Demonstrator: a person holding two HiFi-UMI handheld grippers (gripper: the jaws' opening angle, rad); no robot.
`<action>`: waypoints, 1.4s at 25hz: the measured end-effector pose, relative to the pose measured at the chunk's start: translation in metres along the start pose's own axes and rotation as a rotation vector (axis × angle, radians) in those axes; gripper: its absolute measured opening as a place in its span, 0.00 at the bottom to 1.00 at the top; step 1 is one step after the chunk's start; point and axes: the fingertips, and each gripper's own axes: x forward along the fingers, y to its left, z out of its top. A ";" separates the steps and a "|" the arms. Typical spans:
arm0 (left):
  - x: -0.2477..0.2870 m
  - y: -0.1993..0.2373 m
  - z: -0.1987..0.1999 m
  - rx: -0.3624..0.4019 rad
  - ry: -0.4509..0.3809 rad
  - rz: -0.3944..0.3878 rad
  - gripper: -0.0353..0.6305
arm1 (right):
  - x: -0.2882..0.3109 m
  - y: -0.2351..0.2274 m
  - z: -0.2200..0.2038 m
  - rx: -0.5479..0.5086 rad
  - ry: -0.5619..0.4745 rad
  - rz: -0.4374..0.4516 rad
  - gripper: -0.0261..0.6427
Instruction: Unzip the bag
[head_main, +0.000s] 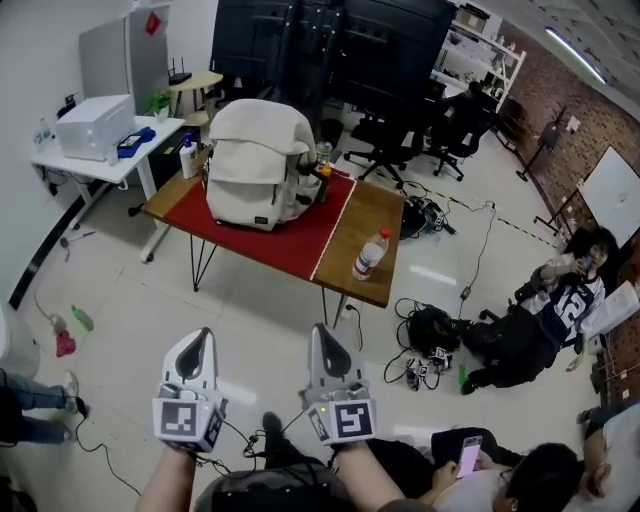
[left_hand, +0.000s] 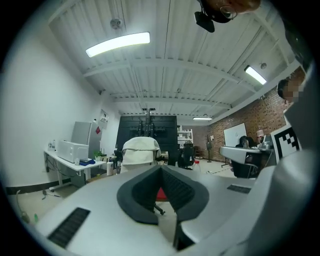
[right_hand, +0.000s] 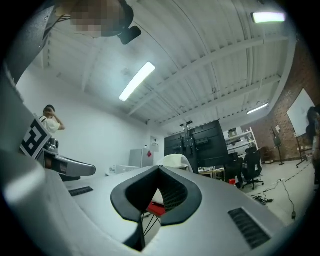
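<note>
A cream-white backpack (head_main: 256, 162) stands upright on the red mat (head_main: 270, 232) of a wooden table (head_main: 370, 228), well ahead of me. In the left gripper view the backpack (left_hand: 140, 150) shows small above the jaws. It shows too in the right gripper view, as a white backpack (right_hand: 176, 161) just over the jaw tips. My left gripper (head_main: 200, 343) and right gripper (head_main: 326, 337) are held low in front of my body, far short of the table. Both are shut with nothing between their jaws.
A plastic bottle (head_main: 369, 255) stands on the table's bare wooden end. A white side table (head_main: 100, 160) with a printer (head_main: 94, 126) is at the left. Office chairs (head_main: 385, 140) stand behind. People sit on the floor (head_main: 530, 310) at the right among cables.
</note>
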 end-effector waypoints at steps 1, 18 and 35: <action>0.021 0.000 0.000 0.001 0.003 -0.006 0.10 | 0.015 -0.012 -0.005 0.004 0.005 -0.002 0.05; 0.224 -0.001 -0.006 -0.027 0.055 -0.047 0.10 | 0.177 -0.116 -0.052 0.068 0.053 0.075 0.05; 0.447 0.066 -0.041 -0.047 0.095 -0.202 0.10 | 0.363 -0.165 -0.131 0.007 0.115 0.005 0.05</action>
